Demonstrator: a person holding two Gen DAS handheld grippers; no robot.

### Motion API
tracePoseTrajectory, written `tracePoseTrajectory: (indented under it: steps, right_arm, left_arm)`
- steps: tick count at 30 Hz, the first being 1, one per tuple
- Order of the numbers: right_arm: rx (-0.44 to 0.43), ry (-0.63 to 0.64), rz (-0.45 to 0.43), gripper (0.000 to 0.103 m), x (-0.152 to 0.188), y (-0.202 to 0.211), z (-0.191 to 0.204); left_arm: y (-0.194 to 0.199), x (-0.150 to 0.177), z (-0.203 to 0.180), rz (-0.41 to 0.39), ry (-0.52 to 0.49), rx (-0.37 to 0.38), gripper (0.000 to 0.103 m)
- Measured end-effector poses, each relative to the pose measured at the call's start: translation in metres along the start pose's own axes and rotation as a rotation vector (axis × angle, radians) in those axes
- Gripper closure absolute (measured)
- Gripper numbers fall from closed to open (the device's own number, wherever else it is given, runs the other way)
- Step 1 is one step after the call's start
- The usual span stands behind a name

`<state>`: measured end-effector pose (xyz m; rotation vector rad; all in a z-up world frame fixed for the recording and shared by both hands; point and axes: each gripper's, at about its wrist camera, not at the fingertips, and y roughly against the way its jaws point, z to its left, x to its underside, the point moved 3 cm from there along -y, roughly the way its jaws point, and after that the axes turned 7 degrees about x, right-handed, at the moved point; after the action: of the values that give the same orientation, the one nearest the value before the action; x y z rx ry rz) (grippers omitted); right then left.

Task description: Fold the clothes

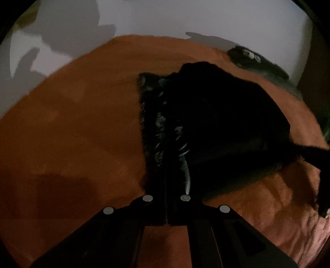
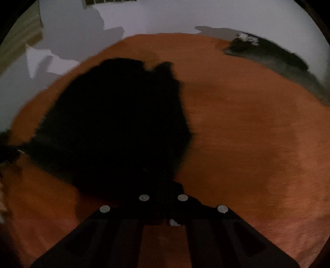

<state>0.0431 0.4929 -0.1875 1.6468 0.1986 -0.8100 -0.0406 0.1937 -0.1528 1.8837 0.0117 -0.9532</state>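
Observation:
A black garment (image 1: 216,115) lies bunched on an orange bedcover (image 1: 78,127). A band with a faint shiny pattern runs down its left side. My left gripper (image 1: 166,185) is shut, its fingers pressed together on the garment's near edge. In the right wrist view the same black garment (image 2: 115,123) spreads up and to the left from my right gripper (image 2: 164,181), which is shut on its near corner. The dark cloth hides both pairs of fingertips. A dark shape at the right edge of the left wrist view looks like the other gripper (image 1: 321,169).
The orange bedcover (image 2: 247,134) stretches wide to the right, wrinkled near the front in the left wrist view. A grey and dark piece of clothing (image 2: 274,55) lies at the far right, also in the left wrist view (image 1: 266,66). A pale wall (image 2: 165,16) with shadows rises behind.

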Motion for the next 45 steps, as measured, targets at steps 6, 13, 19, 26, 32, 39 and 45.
tracePoseTrajectory:
  steps: [6, 13, 19, 26, 32, 39, 45]
  right_arm:
    - [-0.024, 0.125, -0.122, 0.101, -0.006, 0.056, 0.013]
    - [0.198, 0.828, -0.382, 0.068, 0.040, 0.083, 0.152]
    - [0.272, 1.110, -0.412, 0.069, 0.061, 0.051, 0.215]
    - [0.366, 1.152, -0.417, 0.060, 0.064, 0.032, 0.227]
    - [0.376, 1.155, -0.427, 0.056, 0.045, 0.015, 0.237]
    - [0.406, 1.148, -0.451, 0.056, 0.019, -0.006, 0.258]
    - [0.405, 1.123, -0.444, 0.056, 0.000, -0.016, 0.272]
  left_arm:
    - [0.041, 0.007, 0.023, -0.027, 0.138, 0.101, 0.098]
    - [0.053, 0.029, 0.036, 0.003, 0.163, 0.112, 0.093]
    - [0.065, 0.043, 0.054, 0.021, 0.182, 0.094, 0.087]
    - [0.072, 0.059, 0.078, 0.035, 0.264, 0.131, 0.080]
    - [0.068, 0.060, 0.077, 0.048, 0.258, 0.134, 0.078]
    - [0.070, 0.061, 0.070, 0.051, 0.248, 0.135, 0.072]
    - [0.075, 0.065, 0.075, 0.051, 0.270, 0.132, 0.071]
